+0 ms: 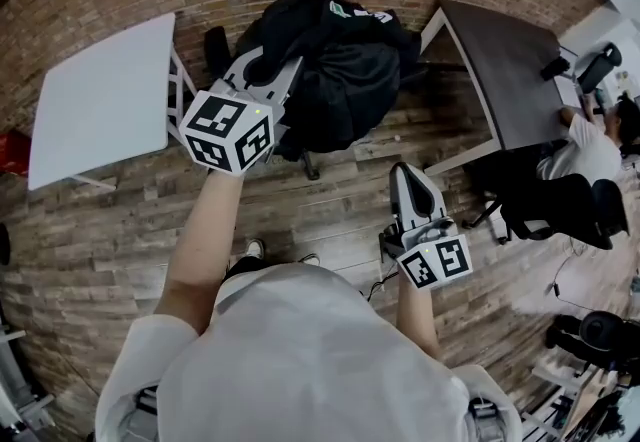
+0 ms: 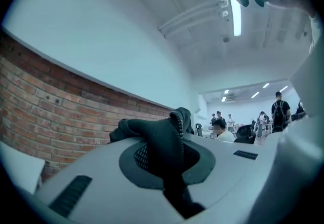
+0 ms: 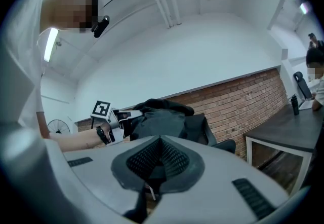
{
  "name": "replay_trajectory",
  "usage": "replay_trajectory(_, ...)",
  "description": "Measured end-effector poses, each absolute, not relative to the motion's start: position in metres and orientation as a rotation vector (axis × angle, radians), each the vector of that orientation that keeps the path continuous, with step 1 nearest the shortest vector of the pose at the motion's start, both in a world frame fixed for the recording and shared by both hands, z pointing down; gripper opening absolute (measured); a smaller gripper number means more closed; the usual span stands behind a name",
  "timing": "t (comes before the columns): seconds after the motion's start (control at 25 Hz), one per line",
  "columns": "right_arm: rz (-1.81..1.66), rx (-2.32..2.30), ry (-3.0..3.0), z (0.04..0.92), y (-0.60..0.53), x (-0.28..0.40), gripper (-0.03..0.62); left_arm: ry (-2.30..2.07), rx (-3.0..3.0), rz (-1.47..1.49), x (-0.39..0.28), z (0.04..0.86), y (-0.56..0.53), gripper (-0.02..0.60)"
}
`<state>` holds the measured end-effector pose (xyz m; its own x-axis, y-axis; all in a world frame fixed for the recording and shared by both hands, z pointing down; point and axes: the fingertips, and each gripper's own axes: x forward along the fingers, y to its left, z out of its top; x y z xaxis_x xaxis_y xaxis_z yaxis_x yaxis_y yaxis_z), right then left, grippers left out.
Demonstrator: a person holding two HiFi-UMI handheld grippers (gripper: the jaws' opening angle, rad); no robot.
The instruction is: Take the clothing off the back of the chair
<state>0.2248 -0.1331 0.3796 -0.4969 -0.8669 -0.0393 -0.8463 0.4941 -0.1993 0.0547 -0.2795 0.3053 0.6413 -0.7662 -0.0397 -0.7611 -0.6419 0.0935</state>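
Jaws of your left gripper [image 2: 167,139] clench a black clothing [image 1: 345,70] fold; your right gripper [image 3: 159,153] is closed, empty.
Clothing lies lengthwise across the chair [image 3: 226,145] back, its pinched fold pointing up.

No readable text anywhere — the pale print [image 1: 358,14] on the black clothing [image 1: 340,80] is too small

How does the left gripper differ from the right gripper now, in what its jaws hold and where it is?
The left gripper has its jaws shut on a fold of the black clothing; the right gripper has its jaws shut on nothing. The left gripper reaches forward to the clothing; the right gripper is held back near the person's body, apart from it. Both bear a marker cube.
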Motion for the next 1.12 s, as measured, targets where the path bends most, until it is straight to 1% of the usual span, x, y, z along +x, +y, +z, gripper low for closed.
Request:
replay_trajectory(0.2,-0.212,-1.482,2.593,0.374,-0.136,0.214,0.018,-1.312,2.831,-0.167,0.048,0.267,-0.288,0.04)
replay_trajectory(0.64,-0.2,-1.498,2.576,0.371,-0.138,0.212,0.018,-1.351,2.801,-0.24,0.031,0.261,-0.29,0.04)
replay_trajectory(1.12,-0.192,-1.437,2.609,0.366,-0.15,0.185,0.018,-1.555,2.768,-0.29,-0.046,0.236,-0.263,0.04)
